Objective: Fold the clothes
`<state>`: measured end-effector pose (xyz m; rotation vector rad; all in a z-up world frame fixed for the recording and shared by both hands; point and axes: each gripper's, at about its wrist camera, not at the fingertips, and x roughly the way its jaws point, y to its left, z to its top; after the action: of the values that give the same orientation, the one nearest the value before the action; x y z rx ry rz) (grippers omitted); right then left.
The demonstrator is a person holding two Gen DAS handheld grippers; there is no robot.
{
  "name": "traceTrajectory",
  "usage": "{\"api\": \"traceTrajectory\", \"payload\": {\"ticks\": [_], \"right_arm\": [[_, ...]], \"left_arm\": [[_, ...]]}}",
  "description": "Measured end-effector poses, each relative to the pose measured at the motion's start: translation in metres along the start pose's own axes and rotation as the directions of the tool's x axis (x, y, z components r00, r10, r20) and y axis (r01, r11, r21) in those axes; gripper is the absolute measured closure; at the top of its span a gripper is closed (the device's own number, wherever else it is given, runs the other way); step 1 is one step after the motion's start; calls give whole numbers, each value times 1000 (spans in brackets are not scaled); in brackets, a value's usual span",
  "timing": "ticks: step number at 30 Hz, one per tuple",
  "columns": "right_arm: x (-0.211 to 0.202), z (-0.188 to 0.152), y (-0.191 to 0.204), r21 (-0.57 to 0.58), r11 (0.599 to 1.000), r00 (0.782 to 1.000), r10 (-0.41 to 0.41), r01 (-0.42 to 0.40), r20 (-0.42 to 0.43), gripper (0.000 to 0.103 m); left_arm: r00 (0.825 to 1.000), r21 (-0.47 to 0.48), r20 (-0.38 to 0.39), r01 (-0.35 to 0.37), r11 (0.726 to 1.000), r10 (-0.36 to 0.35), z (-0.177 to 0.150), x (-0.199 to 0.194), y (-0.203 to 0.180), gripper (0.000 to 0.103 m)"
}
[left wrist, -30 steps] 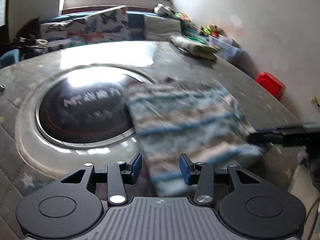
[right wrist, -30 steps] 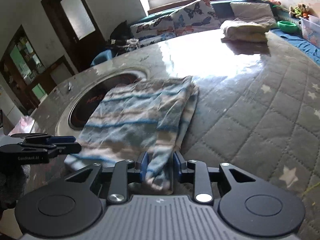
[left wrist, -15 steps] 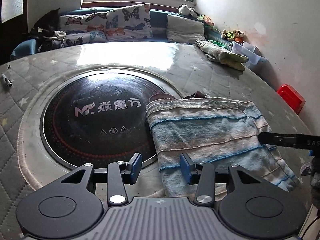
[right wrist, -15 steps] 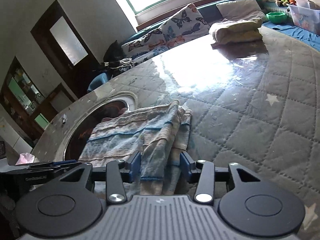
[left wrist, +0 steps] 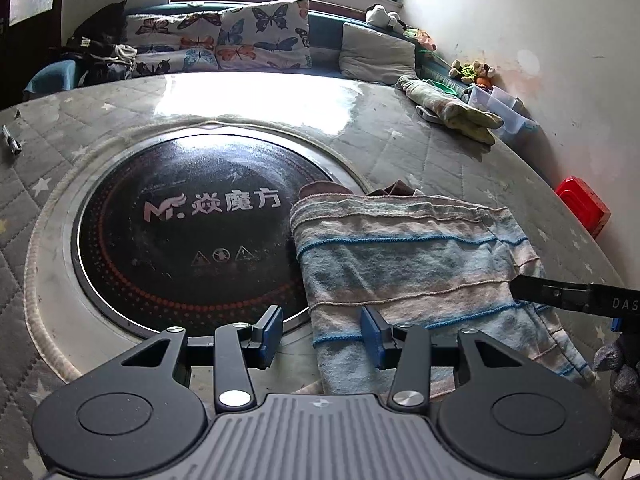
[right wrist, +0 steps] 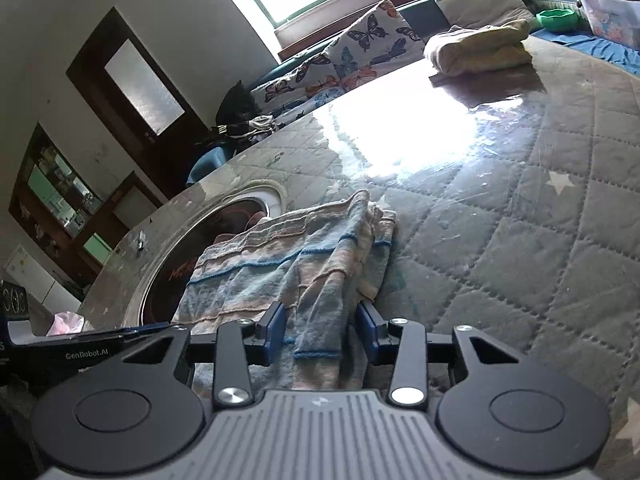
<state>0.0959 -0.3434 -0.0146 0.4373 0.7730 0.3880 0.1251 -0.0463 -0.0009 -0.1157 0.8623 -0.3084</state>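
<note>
A blue, pink and cream striped cloth (left wrist: 408,264) lies folded flat on the quilted grey table (left wrist: 460,160), its left end over the rim of the round black hob (left wrist: 192,232). My left gripper (left wrist: 322,330) is open at the cloth's near left corner; the cloth's edge lies between the jaws, untouched by the pads. In the right wrist view the cloth's (right wrist: 288,264) near right corner bunches up between the jaws of my right gripper (right wrist: 322,330). Those jaws are closing, with small gaps still showing beside the pads. The right gripper's finger (left wrist: 560,292) reaches over the cloth's right edge.
A folded pale cloth pile (left wrist: 452,108) sits at the table's far side. A red box (left wrist: 584,208) and clear plastic bins (left wrist: 500,108) line the right wall. A sofa with butterfly cushions (left wrist: 240,40) runs behind. A small metal item (left wrist: 12,146) lies far left.
The cloth was blurred and moving; now it rests still on the table. The right gripper's jaws have spread wider around the corner they pinched. Both grippers drew back toward the near edge.
</note>
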Motion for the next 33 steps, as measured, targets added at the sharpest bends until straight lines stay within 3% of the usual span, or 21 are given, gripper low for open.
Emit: {"api": "traceTrajectory", "payload": {"ticks": [22, 25, 33], "right_arm": [[0, 1, -1, -35, 999, 1000, 17, -17, -13, 54], [1, 0, 1, -45, 999, 1000, 17, -18, -16, 56], [4, -2, -1, -17, 1000, 1000, 25, -26, -12, 73]], "left_arm": [[1000, -43, 7, -26, 999, 26, 2, 3, -1, 54], [1000, -39, 8, -25, 999, 25, 1, 3, -2, 56], [1000, -38, -2, -1, 999, 1, -1, 3, -8, 70]]}}
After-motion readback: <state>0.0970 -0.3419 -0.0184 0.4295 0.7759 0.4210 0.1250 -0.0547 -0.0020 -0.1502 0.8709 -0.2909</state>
